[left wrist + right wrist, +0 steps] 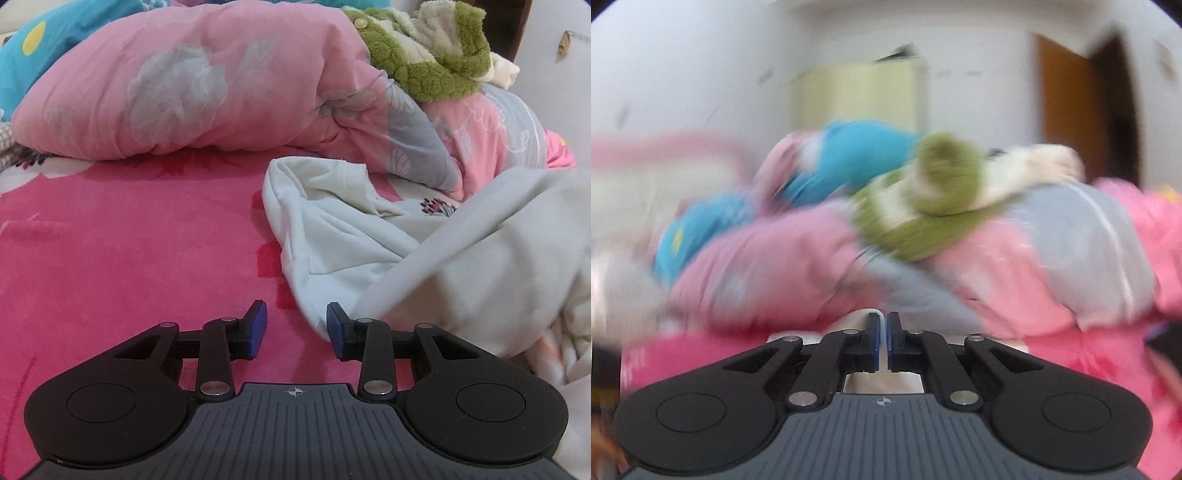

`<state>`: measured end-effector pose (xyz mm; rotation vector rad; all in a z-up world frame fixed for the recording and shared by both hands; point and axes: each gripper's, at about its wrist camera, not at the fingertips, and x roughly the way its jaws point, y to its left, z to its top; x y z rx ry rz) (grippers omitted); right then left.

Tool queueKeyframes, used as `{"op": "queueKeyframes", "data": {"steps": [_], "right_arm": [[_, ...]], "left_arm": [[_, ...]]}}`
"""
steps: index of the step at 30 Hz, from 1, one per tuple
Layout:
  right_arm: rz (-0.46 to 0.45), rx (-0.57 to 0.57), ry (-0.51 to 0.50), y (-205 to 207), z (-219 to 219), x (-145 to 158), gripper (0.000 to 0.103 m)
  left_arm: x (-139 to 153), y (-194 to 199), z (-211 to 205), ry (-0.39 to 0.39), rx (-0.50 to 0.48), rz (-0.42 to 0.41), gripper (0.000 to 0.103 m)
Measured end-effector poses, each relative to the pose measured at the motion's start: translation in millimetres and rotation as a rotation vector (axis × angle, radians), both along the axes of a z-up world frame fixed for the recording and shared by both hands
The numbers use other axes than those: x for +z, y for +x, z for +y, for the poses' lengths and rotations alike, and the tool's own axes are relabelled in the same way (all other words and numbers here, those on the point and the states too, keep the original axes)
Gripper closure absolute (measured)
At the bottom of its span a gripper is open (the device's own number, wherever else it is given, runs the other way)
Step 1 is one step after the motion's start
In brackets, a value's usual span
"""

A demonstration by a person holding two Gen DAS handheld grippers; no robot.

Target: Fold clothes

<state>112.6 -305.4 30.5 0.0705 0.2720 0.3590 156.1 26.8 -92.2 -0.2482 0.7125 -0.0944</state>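
White garment lies crumpled on the pink bed cover, right of centre in the left wrist view, one part of it drawn up and blurred toward the right edge. Left gripper hangs low over the cover with jaws partly apart; nothing sits between the pads, though the right pad is touching or just beside the garment's near edge, can't tell which. Right gripper has jaws closed to a thin slit; pale fabric shows in the slit and under the linkage, so it looks clamped on the white garment, judged not certain since the view is heavily motion-blurred. Pink floral quilt and green fleece item are piled behind, well apart from the work.

Step in hand, as judged: lifting and spreading the garment before the first fold. To do it well, the right grip should hold a hem or corner, not a bunch of layers. The left should shift right onto the near edge, pinch a single layer at a matching corner, then both pull apart to flatten it on the bare cover. Keep it clear of the quilt pile so nothing drags
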Motion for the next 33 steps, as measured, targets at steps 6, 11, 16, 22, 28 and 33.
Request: {"op": "queueKeyframes", "data": {"steps": [6,11,16,22,28,33], "right_arm": [[-0.026,-0.178,0.278,-0.8,-83.7,11.0,0.101],[0.115,-0.104,0.279,-2.8,-84.7,-1.1,0.098],[0.254,0.209,0.151,-19.8,-8.5,-9.9,0.078],[0.311,0.313,-0.109,-16.8,85.0,-34.2,0.050],[0.290,0.218,-0.172,11.4,108.2,-63.8,0.076],[0.199,0.201,-0.036,-4.9,83.6,-49.1,0.099]], "left_arm": [[5.1,-1.2,-3.4,0.013,-0.003,-0.011,0.067],[6.6,-3.8,-7.0,0.033,-0.010,-0.026,0.067],[5.4,-4.2,-5.5,0.029,-0.003,-0.026,0.067],[5.7,-1.3,-7.1,0.002,-0.006,-0.023,0.067],[3.4,4.6,-14.7,-0.003,-0.022,-0.016,0.067],[-1.9,8.4,-15.2,0.002,-0.025,-0.003,0.067]]}}
